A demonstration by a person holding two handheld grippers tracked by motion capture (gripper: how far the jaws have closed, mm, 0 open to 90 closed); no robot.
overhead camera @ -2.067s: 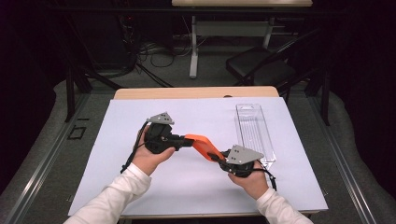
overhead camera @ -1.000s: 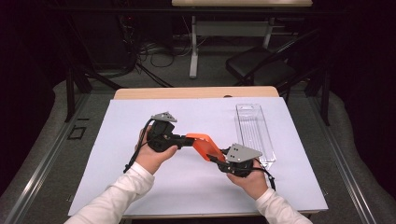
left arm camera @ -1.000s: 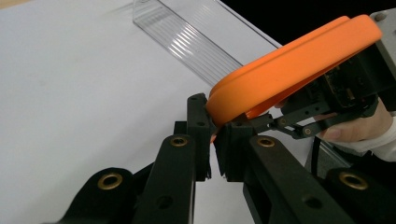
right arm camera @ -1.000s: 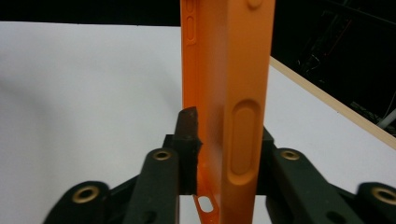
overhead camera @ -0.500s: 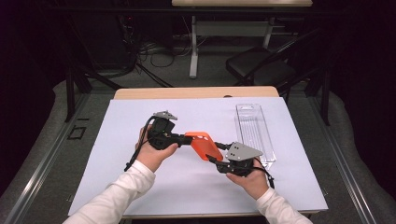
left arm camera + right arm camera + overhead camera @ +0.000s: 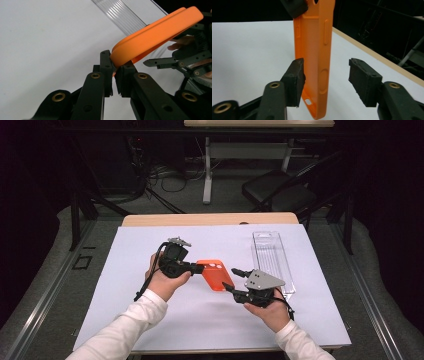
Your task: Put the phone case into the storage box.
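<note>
Two grippers level: left gripper [image 6: 196,267] clamps orange case [image 6: 216,274]; right gripper [image 6: 232,280] jaws just opening, pads apart.

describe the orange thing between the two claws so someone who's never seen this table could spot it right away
Start at the white sheet covering the table, then look between the person's two hands near its middle. There the left claw pinches one end of an orange phone case. It is the table's one brightly coloured thing; its neighbour, a ribbed tray to its right, is clear plastic.
</note>
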